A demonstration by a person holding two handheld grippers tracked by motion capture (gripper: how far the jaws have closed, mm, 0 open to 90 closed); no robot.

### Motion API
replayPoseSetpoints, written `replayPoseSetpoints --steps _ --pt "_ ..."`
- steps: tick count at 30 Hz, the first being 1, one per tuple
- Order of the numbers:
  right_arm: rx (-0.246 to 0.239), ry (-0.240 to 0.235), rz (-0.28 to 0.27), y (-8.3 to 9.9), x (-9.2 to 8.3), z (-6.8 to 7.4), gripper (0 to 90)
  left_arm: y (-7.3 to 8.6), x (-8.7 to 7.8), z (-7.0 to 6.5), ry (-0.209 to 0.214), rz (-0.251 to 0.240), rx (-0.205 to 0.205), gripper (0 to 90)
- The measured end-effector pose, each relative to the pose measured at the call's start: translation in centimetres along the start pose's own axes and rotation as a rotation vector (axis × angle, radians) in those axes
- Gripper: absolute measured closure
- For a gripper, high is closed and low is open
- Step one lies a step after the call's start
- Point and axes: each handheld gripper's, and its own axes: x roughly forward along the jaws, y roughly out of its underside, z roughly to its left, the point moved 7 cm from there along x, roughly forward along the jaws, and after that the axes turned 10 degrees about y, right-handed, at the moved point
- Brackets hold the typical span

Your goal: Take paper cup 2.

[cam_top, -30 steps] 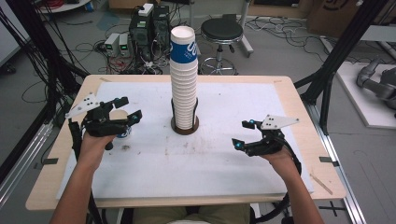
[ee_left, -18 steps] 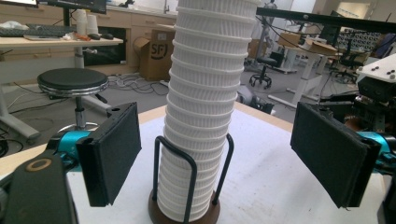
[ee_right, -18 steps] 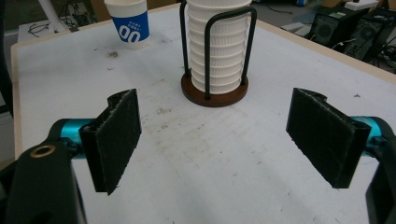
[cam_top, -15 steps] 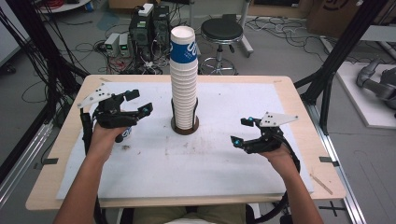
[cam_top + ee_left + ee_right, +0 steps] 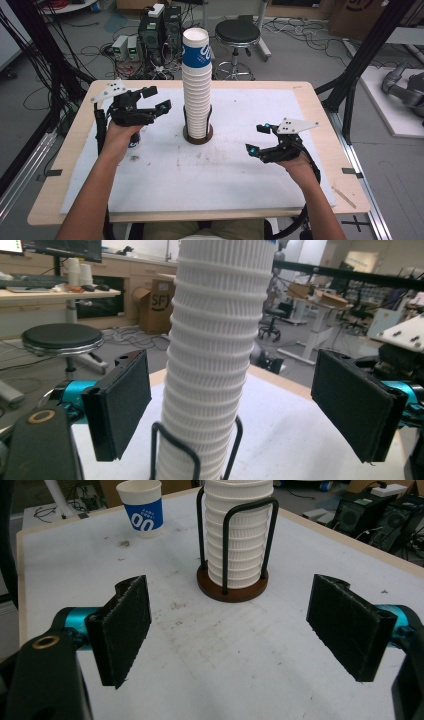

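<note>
With the bench (image 5: 320, 115) as base, the cup stack (image 5: 196, 90) stands upright in its wire holder (image 5: 197, 131) at centre, long axis vertical. Left tool (image 5: 155, 100) is nearer: level beside the stack, pointing at it, jaws apart and empty, stack ahead between them. Right tool (image 5: 256, 138) sits well apart, jaws apart, empty. Single cup (image 5: 143, 507) stands at left.

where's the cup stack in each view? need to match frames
High view: cup stack stands upper centre, between both grippers.
Left gripper view: it rises up the centre, close ahead between the open jaws.
Right gripper view: its lower part sits top centre.
Shared landmark: the black wire holder around the stack's foot.
</note>
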Motion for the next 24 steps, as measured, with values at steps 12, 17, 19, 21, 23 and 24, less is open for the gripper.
replayPoseSetpoints --steps 12,17,19,21,23,24 --pt "0.007 -0.015 -0.005 -0.1 0.0 0.1 18.3 -2.7 3.5 0.4 0.039 -0.020 0.063 13.5" --pt "0.008 -0.018 -0.007 -0.3 -0.1 0.1 18.3 -2.9 5.0 1.6 0.040 -0.012 0.061 12.7" --pt "0.007 -0.020 -0.009 -0.4 -0.1 0.2 18.3 -2.7 5.5 2.1 0.039 -0.004 0.059 12.7" --pt "0.007 -0.021 -0.009 -0.5 0.0 0.2 18.3 -2.5 6.0 2.4 0.041 -0.001 0.055 12.7" --pt "0.005 -0.023 -0.009 -0.5 0.0 0.2 18.3 -2.4 6.3 2.6 0.056 -0.012 0.060 12.6" --pt "0.006 -0.025 -0.008 -0.5 0.1 0.2 18.3 -2.5 6.5 2.6 0.073 -0.018 0.063 12.6"
